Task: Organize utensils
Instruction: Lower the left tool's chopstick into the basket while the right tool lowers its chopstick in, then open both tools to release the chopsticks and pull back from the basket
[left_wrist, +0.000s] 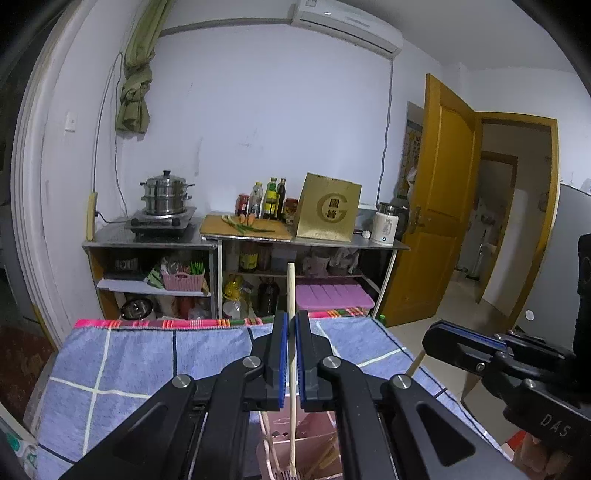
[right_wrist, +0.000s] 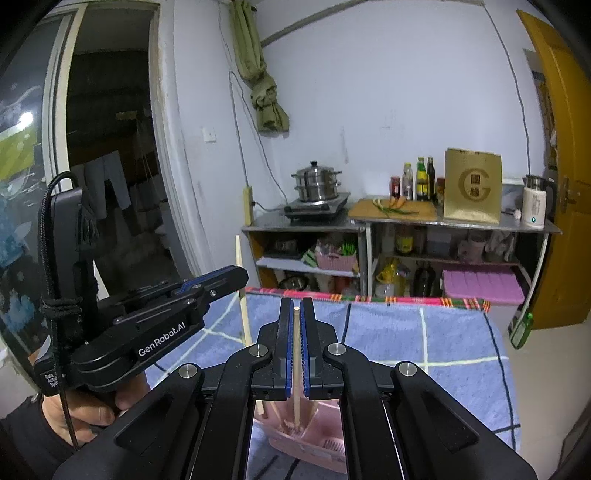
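Note:
My left gripper (left_wrist: 291, 321) is shut on a wooden chopstick (left_wrist: 291, 291) that stands upright, its lower end down in the pink utensil holder (left_wrist: 314, 443) below the jaws. My right gripper (right_wrist: 296, 306) is shut on a second upright chopstick (right_wrist: 296, 369), its lower end in the same pink holder (right_wrist: 317, 439). The left gripper also shows in the right wrist view (right_wrist: 236, 275) with its chopstick (right_wrist: 242, 302) rising past it. The right gripper shows at the right edge of the left wrist view (left_wrist: 436, 334). More chopsticks lean inside the holder.
The holder sits on a blue checked towel (right_wrist: 424, 339) over a table with a pink striped edge. Beyond stand metal shelves with a steamer pot (left_wrist: 166, 195), a cutting board (left_wrist: 247, 225), bottles, a gold box (left_wrist: 328, 208) and a kettle. A yellow door (left_wrist: 439, 206) stands open at the right.

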